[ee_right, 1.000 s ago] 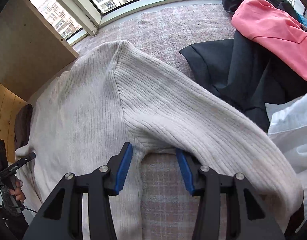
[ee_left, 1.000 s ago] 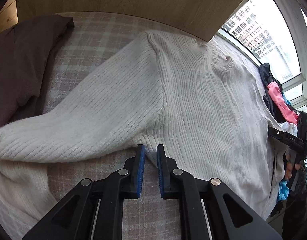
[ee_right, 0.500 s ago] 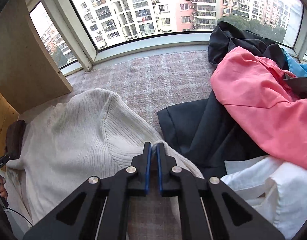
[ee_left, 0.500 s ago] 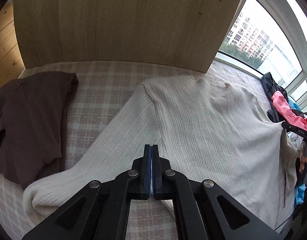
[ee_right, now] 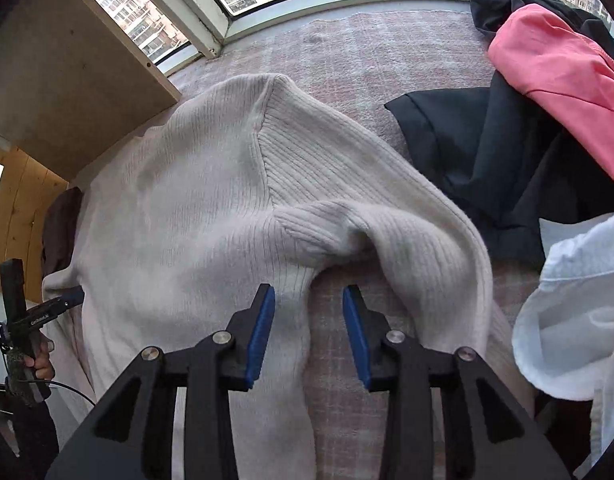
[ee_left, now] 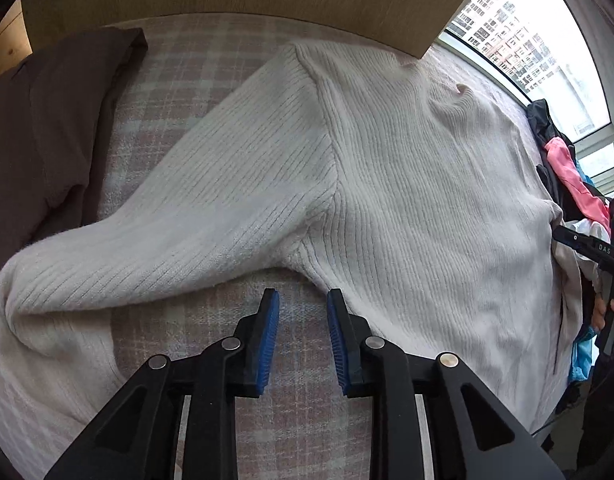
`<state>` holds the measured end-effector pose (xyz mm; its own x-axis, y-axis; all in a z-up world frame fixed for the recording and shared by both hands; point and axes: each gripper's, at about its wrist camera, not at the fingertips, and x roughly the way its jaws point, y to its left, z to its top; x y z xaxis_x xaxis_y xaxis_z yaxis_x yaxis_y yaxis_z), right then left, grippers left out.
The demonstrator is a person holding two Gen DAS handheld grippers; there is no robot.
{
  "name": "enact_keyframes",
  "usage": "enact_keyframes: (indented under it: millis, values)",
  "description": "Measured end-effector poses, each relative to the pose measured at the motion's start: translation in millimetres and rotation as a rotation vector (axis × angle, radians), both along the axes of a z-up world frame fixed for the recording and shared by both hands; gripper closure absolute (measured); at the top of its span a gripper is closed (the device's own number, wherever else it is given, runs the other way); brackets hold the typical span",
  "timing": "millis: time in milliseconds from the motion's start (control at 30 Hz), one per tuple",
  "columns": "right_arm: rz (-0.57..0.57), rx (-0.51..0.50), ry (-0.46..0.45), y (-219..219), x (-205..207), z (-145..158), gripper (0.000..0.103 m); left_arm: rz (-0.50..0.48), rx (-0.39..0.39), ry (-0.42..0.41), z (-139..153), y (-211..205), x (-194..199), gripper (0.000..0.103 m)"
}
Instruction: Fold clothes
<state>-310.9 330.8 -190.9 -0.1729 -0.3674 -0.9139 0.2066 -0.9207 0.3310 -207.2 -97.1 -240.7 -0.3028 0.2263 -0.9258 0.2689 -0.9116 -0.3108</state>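
Sweater (ee_left: 407,184), cream ribbed knit, flat on checked blanket (ee_left: 299,412)

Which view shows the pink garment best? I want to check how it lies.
The right wrist view: the pink garment fills its upper right, draped over dark clothes. The left wrist view shows only a small strip at its right edge.

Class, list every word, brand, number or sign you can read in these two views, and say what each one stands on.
"DAS": white letters on the black right hand-held gripper, seen at the edge of the left wrist view.
White lettering on the left hand-held gripper, seen in the right wrist view: too small and blurred to read.
Nothing readable on the sweater, the other clothes or the buildings outside.
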Motion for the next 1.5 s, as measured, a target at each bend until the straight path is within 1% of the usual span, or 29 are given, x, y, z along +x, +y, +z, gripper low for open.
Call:
enact_keyframes:
  millis: [33, 100, 133, 167, 233, 267, 300, 333, 367, 433, 500, 533, 567, 600, 633, 667, 733, 767, 867, 933, 967, 1033, 1067, 1100, 1133, 1233, 1333, 1400, 1500]
  values:
    - [-0.009, -0.014, -0.013, -2.0, -1.7, -3.2, 0.068, 0.026, 0.021, 0.01, -1.1, -2.9, -3.1, 0.073]
    - [-0.042, -0.057, -0.046, -3.0, -7.7, -10.3, 0.068, 0.076, 0.054, 0.031, -1.7, -7.5, -10.1, 0.074]
    - [-0.054, -0.08, -0.052, -3.4, -10.9, -12.7, 0.068, 0.085, 0.056, 0.042, -1.5, -7.4, -12.9, 0.076]
    - [-0.066, -0.093, -0.039, -3.6, -14.5, -13.0, 0.068, 0.083, 0.053, 0.052, -1.3, -6.3, -15.0, 0.077]
    - [-0.083, -0.109, -0.004, -3.9, -20.6, -12.4, 0.068, 0.08, 0.046, 0.073, -0.8, -4.0, -19.4, 0.094]
    - [-0.088, -0.112, 0.014, -4.3, -22.6, -12.0, 0.072, 0.078, 0.043, 0.083, 0.1, -3.0, -20.7, 0.094]
    - [-0.087, -0.105, 0.036, -3.8, -22.1, -9.7, 0.083, 0.077, 0.041, 0.093, 1.4, -2.1, -21.1, 0.095]
    - [-0.084, -0.096, 0.058, -3.2, -20.9, -6.9, 0.088, 0.075, 0.035, 0.104, 4.3, -0.7, -21.0, 0.096]
    - [-0.082, -0.087, 0.081, -2.6, -19.8, -4.1, 0.089, 0.071, 0.024, 0.118, 9.9, 0.7, -20.4, 0.096]
    - [-0.096, -0.038, 0.168, 5.0, -14.8, 11.7, 0.092, 0.065, -0.008, 0.159, 24.9, 0.9, -19.9, 0.097]
    - [-0.106, -0.008, 0.21, 12.6, -15.2, 20.0, 0.093, 0.062, -0.04, 0.202, 40.2, 0.5, -19.7, 0.097]
    - [-0.11, 0.005, 0.229, 16.3, -15.6, 23.7, 0.093, 0.055, -0.046, 0.199, 40.8, -0.8, -22.0, 0.097]
    - [-0.094, -0.004, 0.189, 16.1, -19.9, 17.9, 0.091, 0.042, -0.042, 0.174, 34.6, -3.4, -26.8, 0.096]
    - [-0.073, 0.0, 0.125, 13.8, -23.7, 8.2, 0.084, 0.03, -0.038, 0.149, 28.4, -5.9, -31.6, 0.095]
    - [-0.052, 0.008, 0.059, 11.1, -27.1, -2.0, 0.081, 0.017, -0.034, 0.124, 22.2, -8.5, -36.3, 0.094]
    - [-0.038, 0.022, 0.044, 9.7, -25.4, -4.7, 0.076, 0.005, -0.041, 0.099, 16.3, -9.2, -38.4, 0.092]
    - [-0.014, 0.046, 0.046, 8.9, -17.8, -2.5, 0.074, -0.024, -0.065, 0.055, 7.8, -6.8, -35.0, 0.09]
    - [-0.003, 0.048, 0.05, 10.4, -12.1, 2.3, 0.073, -0.051, -0.063, 0.048, 9.3, -4.4, -28.2, 0.088]
    - [0.053, 0.054, 0.06, 18.5, 14.2, 20.0, 0.072, -0.141, -0.097, 0.035, 23.4, 6.1, 3.7, 0.088]
    - [0.098, 0.063, 0.085, 27.0, 43.8, 34.5, 0.072, -0.176, -0.113, 0.039, 37.8, 12.8, 34.9, 0.088]
    - [0.117, 0.066, 0.096, 31.9, 59.6, 41.3, 0.072, -0.183, -0.107, 0.044, 45.3, 16.7, 53.0, 0.088]
    - [0.145, 0.045, 0.098, 45.1, 95.1, 50.2, 0.071, -0.188, -0.063, 0.055, 56.9, 28.7, 92.5, 0.085]
    - [0.154, 0.029, 0.095, 51.8, 112.2, 51.8, 0.068, -0.189, -0.044, 0.053, 59.6, 36.6, 112.6, 0.084]
    - [0.155, 0.021, 0.089, 57.8, 130.0, 50.5, 0.062, -0.188, -0.029, 0.047, 60.4, 44.2, 131.8, 0.082]
    - [0.154, 0.016, 0.083, 63.7, 148.0, 48.7, 0.061, -0.187, -0.01, 0.037, 59.3, 52.3, 151.4, 0.081]
    - [0.149, -0.013, 0.044, 73.7, 195.8, 30.8, 0.061, -0.213, 0.064, -0.011, 42.3, 88.0, 195.5, 0.081]
    - [0.145, -0.042, -0.002, 76.4, 228.1, 8.5, 0.061, -0.227, 0.123, -0.037, 23.2, 122.0, 215.1, 0.081]
    - [0.139, -0.054, -0.027, 77.7, 244.2, -3.2, 0.061, -0.232, 0.141, -0.052, 13.1, 135.9, 219.2, 0.081]
    - [0.15, -0.061, -0.033, 76.4, 261.1, -11.3, 0.061, -0.258, 0.11, -0.076, 4.5, 150.4, 226.1, 0.08]
